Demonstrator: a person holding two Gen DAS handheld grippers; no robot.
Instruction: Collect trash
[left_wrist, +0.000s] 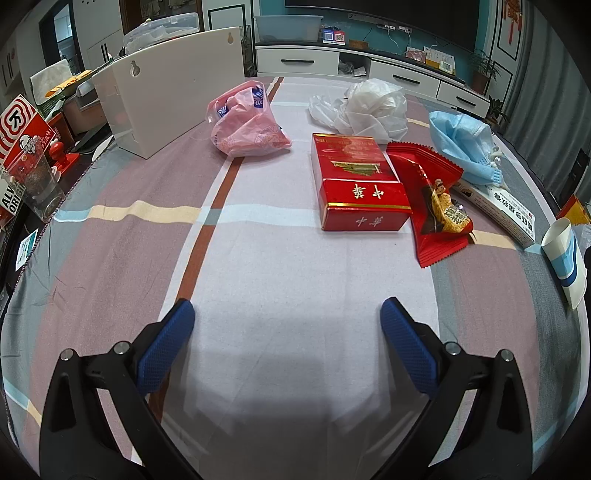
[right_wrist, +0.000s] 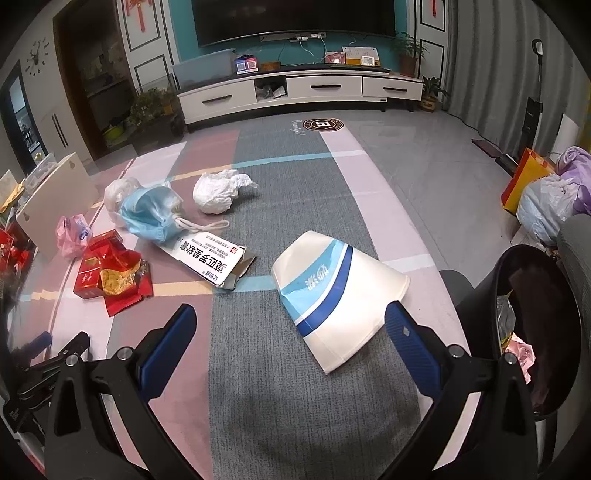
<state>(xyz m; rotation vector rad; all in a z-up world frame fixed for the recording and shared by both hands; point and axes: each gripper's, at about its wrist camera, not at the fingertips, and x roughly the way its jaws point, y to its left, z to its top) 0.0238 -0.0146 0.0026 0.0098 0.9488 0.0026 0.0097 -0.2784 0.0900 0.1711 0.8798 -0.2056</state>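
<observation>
— How many bits of trash lie on the bench (left_wrist: 258, 258)?

— Eight: one red cigarette box (left_wrist: 356, 184), one red snack wrapper (left_wrist: 436, 206), one blue face mask (left_wrist: 461, 144), one white medicine carton (right_wrist: 210, 258), one flattened paper cup (right_wrist: 340, 295).

— And bags?

— One pink plastic bag (left_wrist: 247, 122), one clear plastic bag (left_wrist: 369, 107), plus one crumpled white tissue (right_wrist: 218, 192).

— Bins?

— One black bin (right_wrist: 532, 332), at the right edge.
</observation>
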